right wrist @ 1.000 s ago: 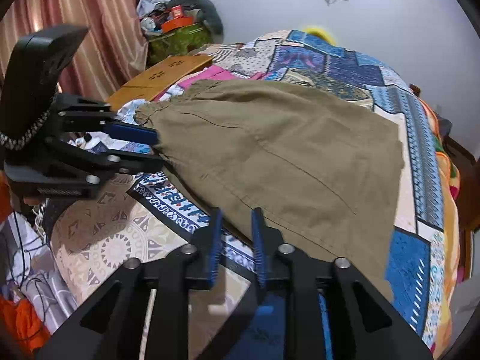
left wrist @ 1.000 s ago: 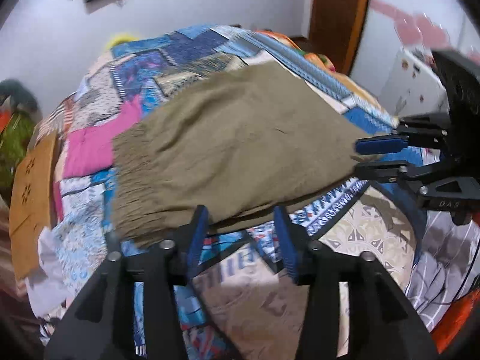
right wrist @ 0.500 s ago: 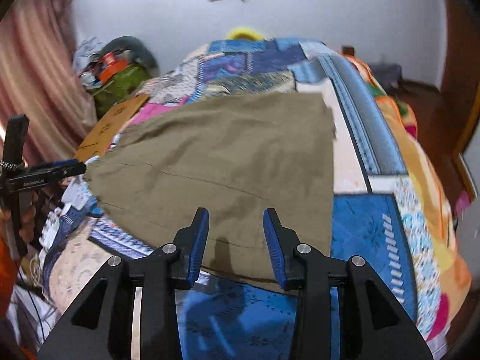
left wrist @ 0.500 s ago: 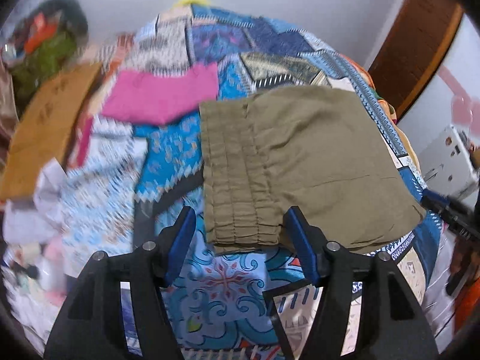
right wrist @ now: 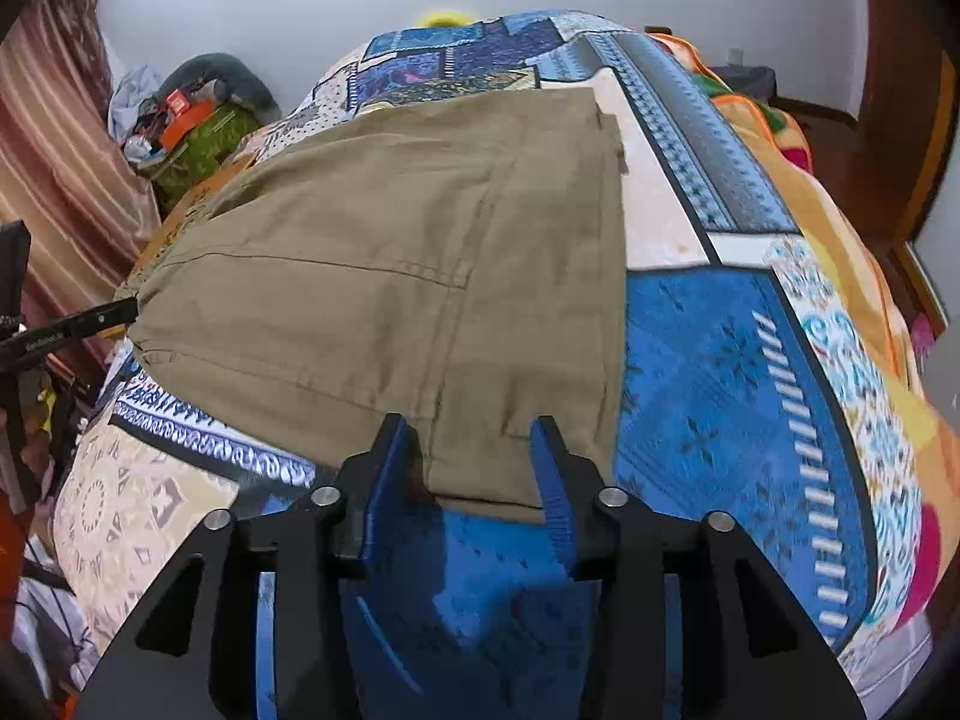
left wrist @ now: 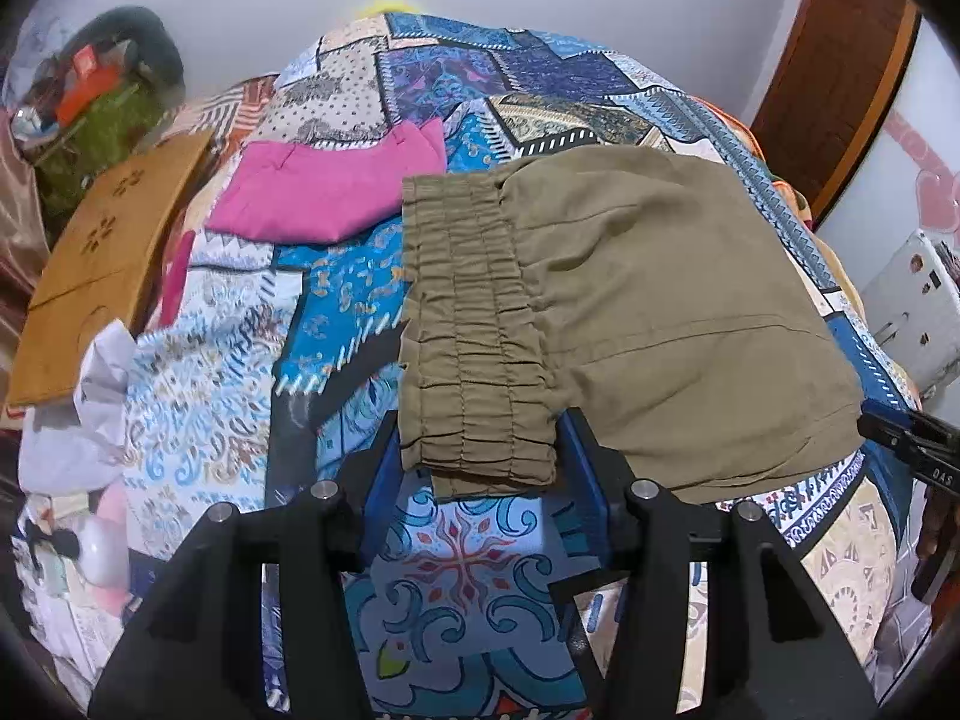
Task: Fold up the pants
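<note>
I see a patchwork-covered bed (left wrist: 210,360) carrying folded olive pants (left wrist: 630,312). My left gripper (left wrist: 477,468) fingers gape wide around the elastic waistband corner; my right gripper (right wrist: 474,468) fingers, equally spread, straddle the opposite hem, gripping nothing.

Between your left gripper's (left wrist: 480,450) fingers, the pants' (left wrist: 630,300) lower layers are hidden. Your right gripper (left wrist: 912,450) is cut off by the frame edge there.
</note>
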Demonstrator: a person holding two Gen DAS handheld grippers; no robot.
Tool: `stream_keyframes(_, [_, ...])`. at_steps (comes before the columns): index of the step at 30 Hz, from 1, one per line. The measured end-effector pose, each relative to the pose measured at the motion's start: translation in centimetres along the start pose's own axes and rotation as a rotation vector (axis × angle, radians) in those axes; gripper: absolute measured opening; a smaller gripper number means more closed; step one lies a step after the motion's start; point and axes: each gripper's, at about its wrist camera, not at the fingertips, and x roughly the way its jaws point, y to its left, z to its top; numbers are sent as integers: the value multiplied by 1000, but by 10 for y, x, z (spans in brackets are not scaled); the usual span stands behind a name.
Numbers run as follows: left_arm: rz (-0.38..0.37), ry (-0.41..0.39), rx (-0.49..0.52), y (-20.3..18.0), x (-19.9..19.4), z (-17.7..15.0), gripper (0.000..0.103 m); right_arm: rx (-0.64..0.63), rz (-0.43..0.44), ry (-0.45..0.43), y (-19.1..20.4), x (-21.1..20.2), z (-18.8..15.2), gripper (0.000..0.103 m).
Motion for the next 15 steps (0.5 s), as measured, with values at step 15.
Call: stream_keyframes(15, [29,-53,52,1,-28,63,75,-107,-39,-32,-2,-17,42,49])
